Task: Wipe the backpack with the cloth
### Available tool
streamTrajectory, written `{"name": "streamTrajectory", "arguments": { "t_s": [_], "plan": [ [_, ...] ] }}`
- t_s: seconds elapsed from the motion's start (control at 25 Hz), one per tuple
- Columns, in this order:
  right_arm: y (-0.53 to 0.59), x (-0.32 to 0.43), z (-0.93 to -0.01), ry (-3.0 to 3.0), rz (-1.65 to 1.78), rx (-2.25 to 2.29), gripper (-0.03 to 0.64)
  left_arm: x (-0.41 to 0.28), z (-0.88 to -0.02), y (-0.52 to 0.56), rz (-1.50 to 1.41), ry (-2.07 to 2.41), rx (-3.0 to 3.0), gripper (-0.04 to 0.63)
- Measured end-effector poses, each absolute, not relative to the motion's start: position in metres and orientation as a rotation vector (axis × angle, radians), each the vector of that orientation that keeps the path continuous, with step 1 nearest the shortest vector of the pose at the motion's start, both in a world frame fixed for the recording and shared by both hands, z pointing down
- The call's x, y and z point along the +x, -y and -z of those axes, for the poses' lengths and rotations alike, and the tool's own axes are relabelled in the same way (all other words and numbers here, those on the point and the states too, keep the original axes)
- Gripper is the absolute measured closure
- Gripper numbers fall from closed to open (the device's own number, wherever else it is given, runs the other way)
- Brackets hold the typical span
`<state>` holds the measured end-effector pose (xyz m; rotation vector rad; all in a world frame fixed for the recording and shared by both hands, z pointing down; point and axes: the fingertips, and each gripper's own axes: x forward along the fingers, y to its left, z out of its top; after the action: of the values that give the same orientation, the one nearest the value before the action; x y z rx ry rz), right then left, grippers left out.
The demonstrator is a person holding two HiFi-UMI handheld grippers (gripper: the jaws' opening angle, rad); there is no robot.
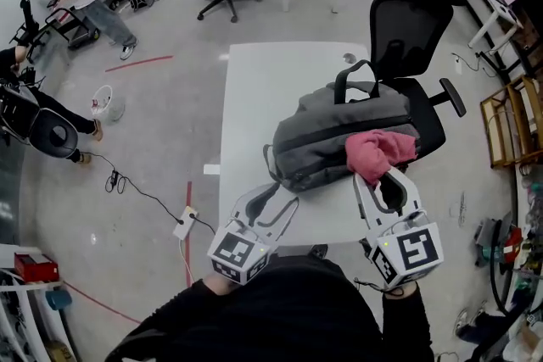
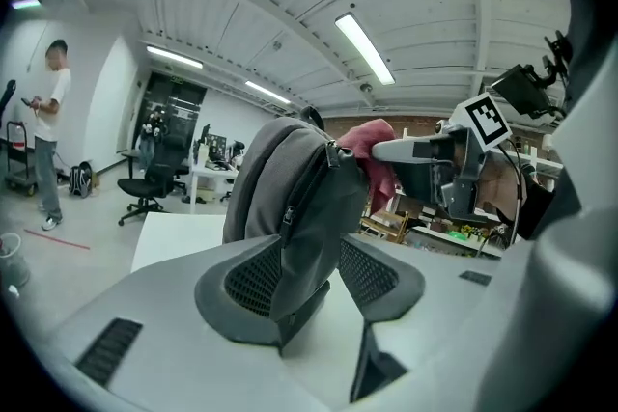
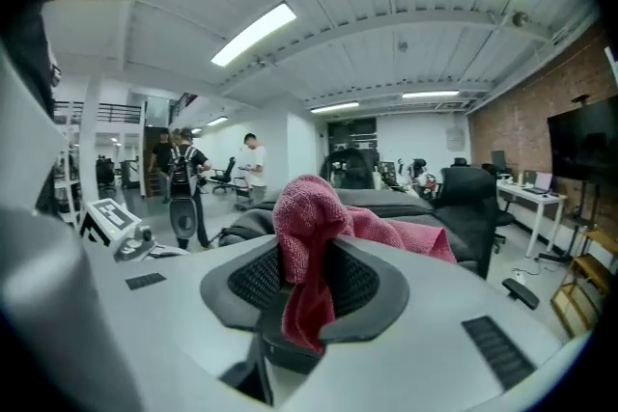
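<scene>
Backpack: grey, lying on its side near the near right corner of the worktop, handle toward the far edge.
Cloth: pink and bunched, resting on the backpack's near right part.
Left tongs: closed on a fold of the backpack's near left end, pinning it.
Right tongs: narrow, clamped on one end of the cloth, with the rest spilling forward over the bag.
Step, as I judge it: a wiping stroke across the bag's upper face.
Doing it well: the left grip wants to be firm so the bag does not slide. The right tongs should press down lightly and drag the cloth in long strokes toward the held end, with the cloth leading, not the tongs.
Risks: a bunched cloth wipes only a narrow strip. It may also snag on the handle or a zip.
</scene>
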<state>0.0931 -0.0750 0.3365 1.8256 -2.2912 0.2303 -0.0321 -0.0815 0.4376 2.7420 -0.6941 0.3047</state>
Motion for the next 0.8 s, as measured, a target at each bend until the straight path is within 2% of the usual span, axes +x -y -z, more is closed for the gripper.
{"name": "streamTrajectory", "arguments": {
  "t_s": [0.28, 0.44, 0.6, 0.8],
  "plan": [
    [0.079, -0.037, -0.309, 2.586, -0.170, 1.479, 0.500, -0.036, -0.435, 0.077, -0.306, 0.629, 2.765, 0.399],
    [0.066, -0.074, -0.309, 2.640, -0.173, 1.299, 0.500, -0.035, -0.435, 0.076, -0.325, 0.615, 2.772, 0.399],
    [0.057, -0.050, -0.324, 2.653, -0.262, 1.382, 0.500, -0.033, -0.435, 0.075, -0.342, 0.625, 2.769, 0.399],
    [0.043, 0.039, -0.363, 2.507, -0.373, 1.602, 0.500, -0.029, -0.444, 0.076, -0.369, 0.667, 2.727, 0.399]
  ]
}}
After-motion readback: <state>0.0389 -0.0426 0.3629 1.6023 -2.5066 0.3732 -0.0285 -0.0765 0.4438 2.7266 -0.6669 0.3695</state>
